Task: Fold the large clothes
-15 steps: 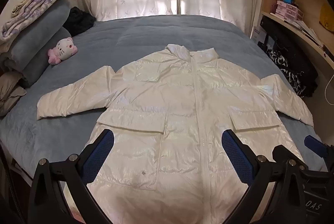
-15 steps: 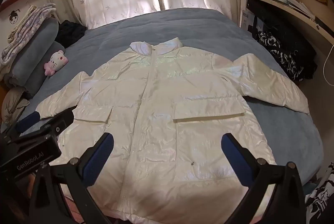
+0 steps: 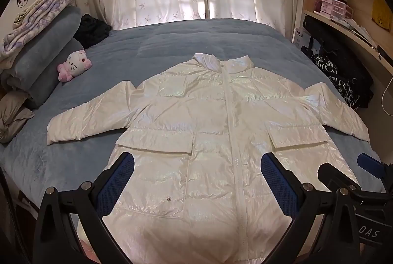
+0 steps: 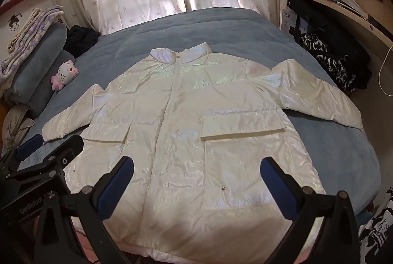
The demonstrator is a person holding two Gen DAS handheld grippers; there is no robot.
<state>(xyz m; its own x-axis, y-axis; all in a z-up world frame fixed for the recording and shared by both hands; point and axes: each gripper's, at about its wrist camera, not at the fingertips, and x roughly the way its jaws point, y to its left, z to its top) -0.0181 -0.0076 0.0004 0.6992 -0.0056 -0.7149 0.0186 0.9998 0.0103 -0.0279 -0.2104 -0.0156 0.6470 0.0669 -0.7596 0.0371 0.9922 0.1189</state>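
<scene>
- Lying face up across the blue bed (image 3: 172, 42), the white puffer jacket (image 3: 208, 128) is spreading both sleeves out wide, collar pointing toward the curtains and hem hanging at the near edge.
- The left gripper (image 3: 196, 187) is hovering over the lower front of the jacket with its jaws spread wide, grasping nothing.
- The right gripper (image 4: 196, 187) is doing the same just beside it, jaws released and empty, over the right pocket area.
- Nothing is looking folded yet; by my judgement the 1st fold, probably a sleeve, is what is coming.
- The shell is looking glossy and slick, so a shallow pinch is likely to be slipping off, or catching only the top layer and leaving the back panel behind.
- The padding is looking springy; a fold laid down lightly may be puffing back open.
- The hem is sitting at the mattress edge, so a pull toward us is risking the whole jacket sliding to the floor.
- The pink plush toy (image 3: 73, 65) and the stacked bedding (image 3: 41, 47) are sitting near the left sleeve (image 3: 88, 119), and a wide swing there could be snagging them.
</scene>
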